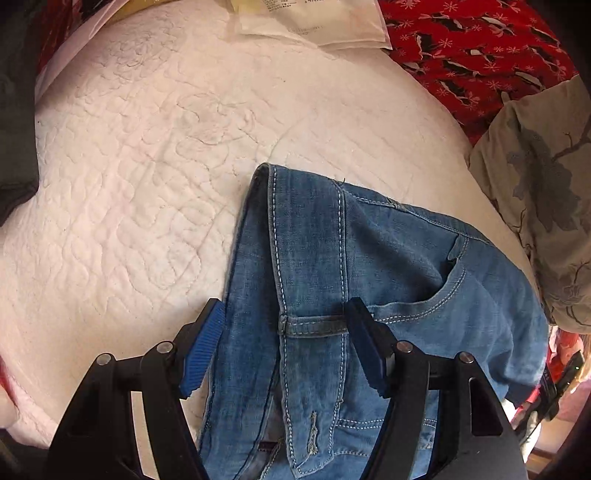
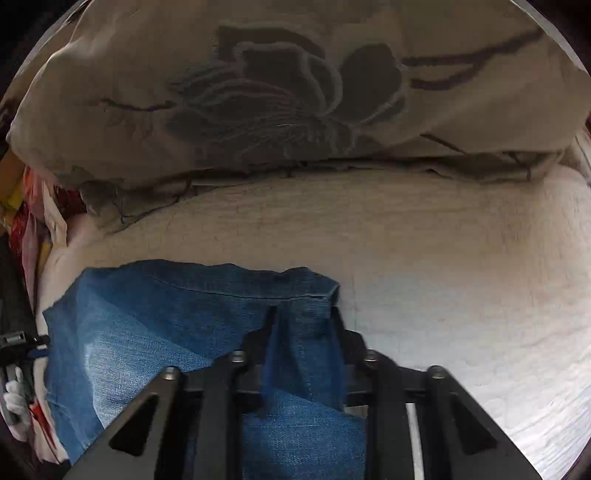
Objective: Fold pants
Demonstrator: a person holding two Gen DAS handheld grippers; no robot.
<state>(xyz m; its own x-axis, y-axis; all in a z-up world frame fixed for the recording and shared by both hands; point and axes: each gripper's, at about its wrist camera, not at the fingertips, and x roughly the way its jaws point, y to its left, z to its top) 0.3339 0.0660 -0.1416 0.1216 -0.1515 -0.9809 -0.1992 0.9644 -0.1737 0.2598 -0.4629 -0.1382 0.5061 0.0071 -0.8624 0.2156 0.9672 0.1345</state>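
Blue denim pants (image 1: 369, 258) lie on a white quilted bed (image 1: 129, 166), waistband and front pocket showing in the left wrist view. My left gripper (image 1: 286, 325) is open, its blue-padded fingers (image 1: 207, 347) wide apart on either side of the waistband and belt loop. In the right wrist view the pants (image 2: 147, 332) lie folded over, with a hem edge near the top. My right gripper (image 2: 303, 325) straddles a fold of denim; its jaws stand partly apart with cloth between them, and contact is unclear.
A beige flowered pillow (image 2: 295, 92) lies just beyond the pants; it also shows in the left wrist view (image 1: 546, 206). Red patterned fabric (image 1: 480, 55) and a white plastic packet (image 1: 314, 22) lie at the bed's far side. Bare quilt (image 2: 461, 277) lies to the right.
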